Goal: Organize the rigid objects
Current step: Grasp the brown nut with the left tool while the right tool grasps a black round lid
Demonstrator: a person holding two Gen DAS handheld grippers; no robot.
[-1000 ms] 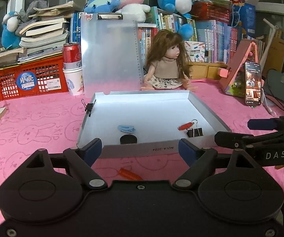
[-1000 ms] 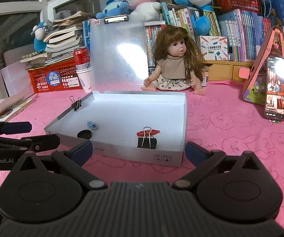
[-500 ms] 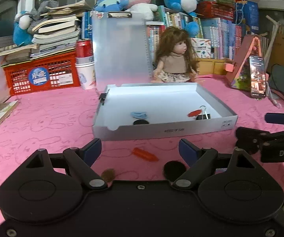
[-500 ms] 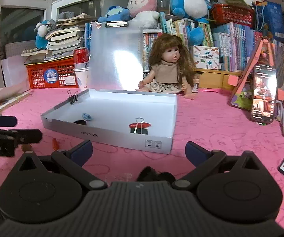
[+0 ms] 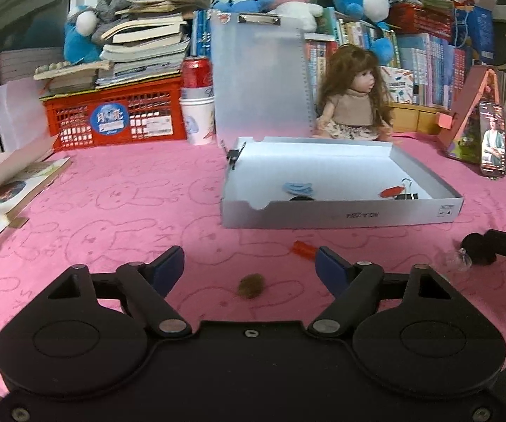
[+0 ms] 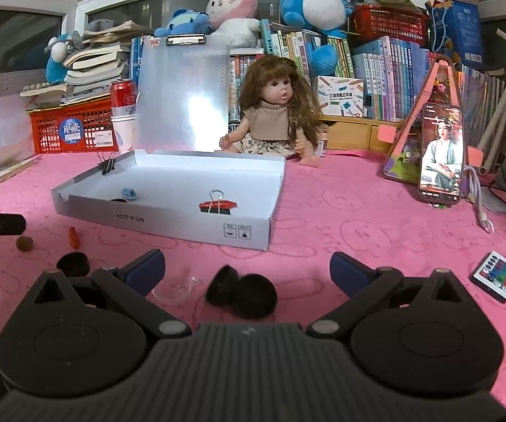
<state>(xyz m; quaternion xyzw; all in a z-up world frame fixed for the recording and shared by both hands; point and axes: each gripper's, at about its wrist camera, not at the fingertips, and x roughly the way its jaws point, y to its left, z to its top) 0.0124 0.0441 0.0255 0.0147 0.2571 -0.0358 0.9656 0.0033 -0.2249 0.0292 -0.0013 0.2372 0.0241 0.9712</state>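
Observation:
A shallow white box [image 5: 340, 215] [image 6: 168, 223] lies on the pink cloth. It holds a blue clip [image 5: 298, 187], a black disc [image 5: 300, 198], a red piece [image 5: 391, 191] and a black binder clip [image 6: 216, 207]. In front of it on the cloth lie an orange piece [image 5: 303, 248] [image 6: 73, 237] and a brown ball [image 5: 251, 285] [image 6: 25, 243]. My left gripper [image 5: 249, 263] is open, its jaws closing, and the brown ball lies on the cloth between them, untouched. My right gripper [image 6: 247, 270] is open above two black round pieces [image 6: 242, 290], beside a clear small dish [image 6: 179, 288].
Another binder clip [image 5: 233, 154] grips the box's left wall. A doll [image 6: 274, 119], a clipboard [image 5: 260, 77] and a red crate [image 5: 115, 117] stand behind the box. A phone [image 6: 441, 154] leans on a stand at right, and a remote [image 6: 497, 274] lies near it. A book [image 5: 17, 186] lies at left.
Both grippers have drawn back from the box and sunk lower. The brown ball, orange piece, black pieces and clear dish on the cloth have come into view. The left jaws stand slightly narrower.

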